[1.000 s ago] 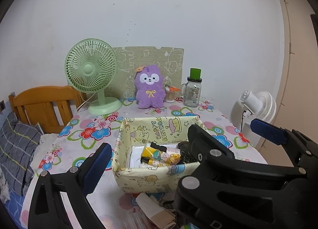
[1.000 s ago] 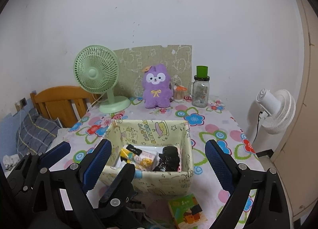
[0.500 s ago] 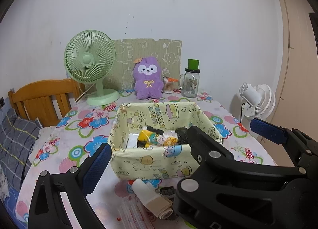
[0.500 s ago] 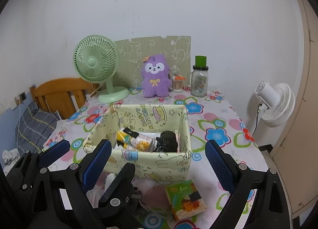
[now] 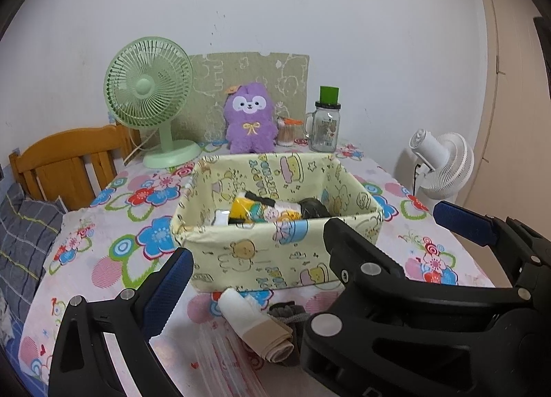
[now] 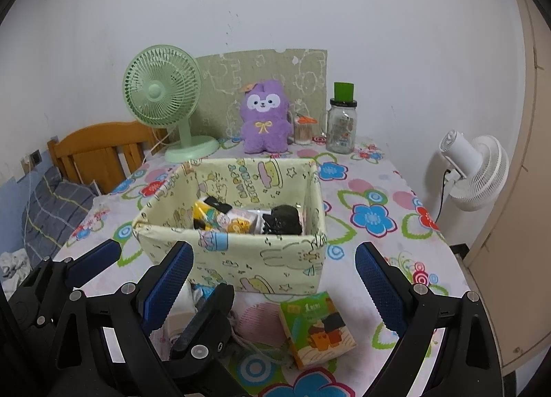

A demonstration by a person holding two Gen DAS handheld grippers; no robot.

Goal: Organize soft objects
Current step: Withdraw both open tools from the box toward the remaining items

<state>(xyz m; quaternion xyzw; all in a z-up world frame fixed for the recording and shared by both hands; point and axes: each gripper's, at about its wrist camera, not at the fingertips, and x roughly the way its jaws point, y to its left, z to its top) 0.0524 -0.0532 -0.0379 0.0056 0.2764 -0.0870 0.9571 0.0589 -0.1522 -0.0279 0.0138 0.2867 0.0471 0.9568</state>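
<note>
Socks: a rolled white-and-tan pair lies on the surface just in front of the bin, close against its near wall, with a grey bundle touching it at 3 o'clock. In the left wrist view the roll sits low between the left tool's fingers, nearer the 7 o'clock finger, its long axis running from 11 to 5 o'clock, so roughly slantwise to the line between the fingers. Judged from this, the left tool is the nearer one and would need to drop and turn a little to close across the roll's short side.

The left tool is spread wide and grips nothing. The right tool is likewise wide apart and empty; in its view the roll is mostly hidden behind the left tool's body at 7 o'clock.

Inside the bin lie a yellow patterned pair and a black pair. A small carton rests on the surface at the bin's 5 o'clock.
</note>
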